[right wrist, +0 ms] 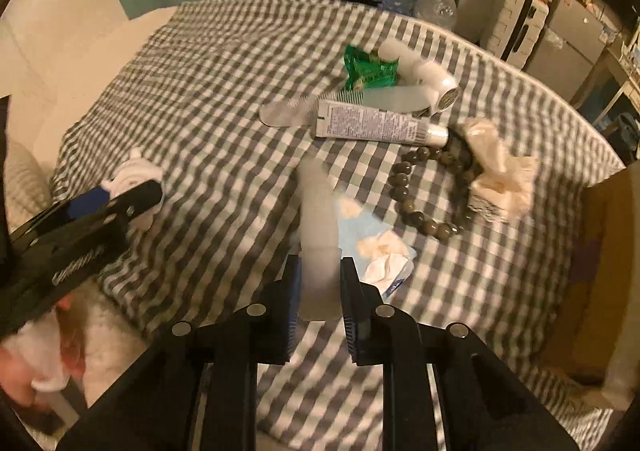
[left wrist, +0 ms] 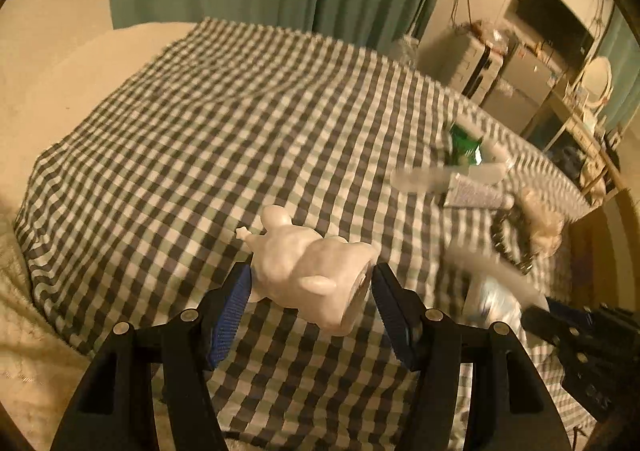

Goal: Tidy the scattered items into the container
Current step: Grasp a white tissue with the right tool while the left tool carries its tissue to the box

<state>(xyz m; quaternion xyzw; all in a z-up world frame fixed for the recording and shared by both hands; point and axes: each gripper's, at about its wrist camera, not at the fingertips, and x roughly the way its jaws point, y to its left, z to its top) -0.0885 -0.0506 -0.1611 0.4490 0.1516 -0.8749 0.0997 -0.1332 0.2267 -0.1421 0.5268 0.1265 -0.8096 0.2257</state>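
- Right gripper [right wrist: 318, 291] pinches the near end of a frosted, translucent tube [right wrist: 316, 227] between its blue-padded fingers; the smooth, slightly tapered cylinder pokes forward over the checked cloth [right wrist: 224, 91]. Held by one end only, it looks liable to pivot or slide out if swung fast.
- Just beyond the tube on its right lies a crumpled blue-and-white packet [right wrist: 376, 247], soft and creased.
- Left gripper [left wrist: 310, 287] clamps a glossy white animal figurine [left wrist: 304, 271], lifted above the cloth; its rounded, slick body bulges past the pads, so the grip seems to sit on curved surfaces and could squeeze the figurine free. Small ears and a star-tipped tail look breakable in a fall.
- Farther from the tube, to its right, a loop of dull olive beads [right wrist: 424, 191] touches a frayed cream cloth bundle [right wrist: 500, 175]; loose beads could snag on a finger and drag the bundle along.
- Beyond the tube: a printed squeeze tube [right wrist: 372, 125], a pale translucent comb [right wrist: 288, 113] with another translucent comb [right wrist: 394, 99] behind it, a white cylinder [right wrist: 432, 81] and a crinkled green foil bag [right wrist: 370, 69], lying close or overlapping, so picking one may nudge its neighbours.
- At the tube's far right a brown cardboard wall [right wrist: 608, 271] rises beside the bed; it is probably the container, though its opening is out of view, and a blind drop could miss.
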